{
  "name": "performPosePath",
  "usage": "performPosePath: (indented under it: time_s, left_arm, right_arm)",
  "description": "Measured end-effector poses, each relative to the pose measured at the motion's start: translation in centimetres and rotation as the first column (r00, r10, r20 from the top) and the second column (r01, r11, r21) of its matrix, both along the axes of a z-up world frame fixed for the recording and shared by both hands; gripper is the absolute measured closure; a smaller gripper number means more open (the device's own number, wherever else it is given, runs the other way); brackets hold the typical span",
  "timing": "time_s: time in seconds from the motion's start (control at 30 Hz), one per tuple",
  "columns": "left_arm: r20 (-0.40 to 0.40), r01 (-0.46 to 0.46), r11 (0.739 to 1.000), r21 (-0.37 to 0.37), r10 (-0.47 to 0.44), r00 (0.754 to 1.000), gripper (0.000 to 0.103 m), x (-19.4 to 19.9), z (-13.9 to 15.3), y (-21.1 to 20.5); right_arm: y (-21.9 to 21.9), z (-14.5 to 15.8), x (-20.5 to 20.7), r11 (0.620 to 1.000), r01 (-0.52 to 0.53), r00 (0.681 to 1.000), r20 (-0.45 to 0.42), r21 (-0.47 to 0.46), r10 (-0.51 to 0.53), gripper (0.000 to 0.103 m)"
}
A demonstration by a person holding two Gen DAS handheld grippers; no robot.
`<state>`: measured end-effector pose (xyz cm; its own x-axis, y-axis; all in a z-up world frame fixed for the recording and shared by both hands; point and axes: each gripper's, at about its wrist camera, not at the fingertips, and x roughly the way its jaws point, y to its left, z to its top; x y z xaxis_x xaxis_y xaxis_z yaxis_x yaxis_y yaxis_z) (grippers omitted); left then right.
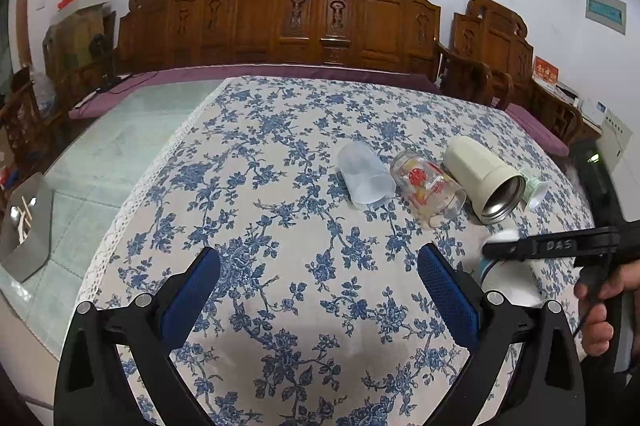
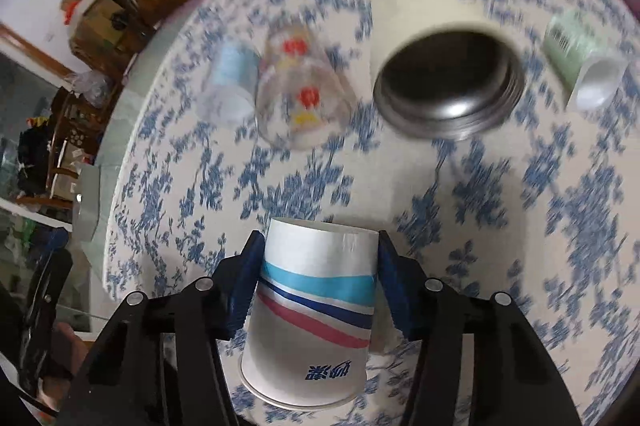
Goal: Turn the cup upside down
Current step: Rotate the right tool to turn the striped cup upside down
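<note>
A white paper cup (image 2: pixel 316 310) with light blue, navy and pink stripes is held between my right gripper's (image 2: pixel 320 282) blue pads (image 2: pixel 244 286), base pointing away, rim toward the camera, over the flowered tablecloth (image 2: pixel 520 226). In the left wrist view the cup (image 1: pixel 508 280) shows at the right under the right gripper's black finger (image 1: pixel 548 246). My left gripper (image 1: pixel 320 278) is open and empty above the cloth.
Four cups lie on their sides in a row on the cloth: a pale blue plastic cup (image 1: pixel 364 176), a printed glass (image 1: pixel 428 188), a cream steel-lined tumbler (image 1: pixel 484 178) and a green-labelled small cup (image 1: pixel 534 188). A metal holder (image 1: pixel 26 222) stands at the left on the glass tabletop. Wooden benches stand behind.
</note>
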<state>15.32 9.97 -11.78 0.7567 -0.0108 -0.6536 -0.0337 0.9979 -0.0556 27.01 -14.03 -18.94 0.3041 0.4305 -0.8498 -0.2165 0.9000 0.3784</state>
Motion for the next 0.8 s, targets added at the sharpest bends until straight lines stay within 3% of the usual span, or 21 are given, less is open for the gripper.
performPosePath:
  time_s: [0.17,0.37,0.6,0.8]
  left_arm:
    - [-0.008,0.007,1.000,0.012,-0.007,1.000,0.008,0.1,-0.4,-0.5]
    - [-0.013,0.010,1.000,0.017,-0.010,1.000,0.008,0.2,-0.6,-0.7]
    - [-0.011,0.018,1.000,0.026,-0.017,1.000,0.008,0.1,-0.7,-1.0]
    - [-0.002,0.017,0.999,0.034,-0.017,1.000,0.008,0.0,-0.6,-1.2]
  right_arm:
    - [0.1,1.4,-0.7,0.991,0.020,0.969,0.245,-0.136,0.014,0.045]
    - [0.4,0.6,-1.4,0.962,0.064,0.905,0.421,-0.264,0.055,0.045]
    - [1.0,0.5,-4.3,0.937,0.104,0.833,0.544,-0.334,0.101,0.045]
    - [0.5,0.4,-7.4,0.938,0.130,0.804,0.588,-0.321,0.090,0.045]
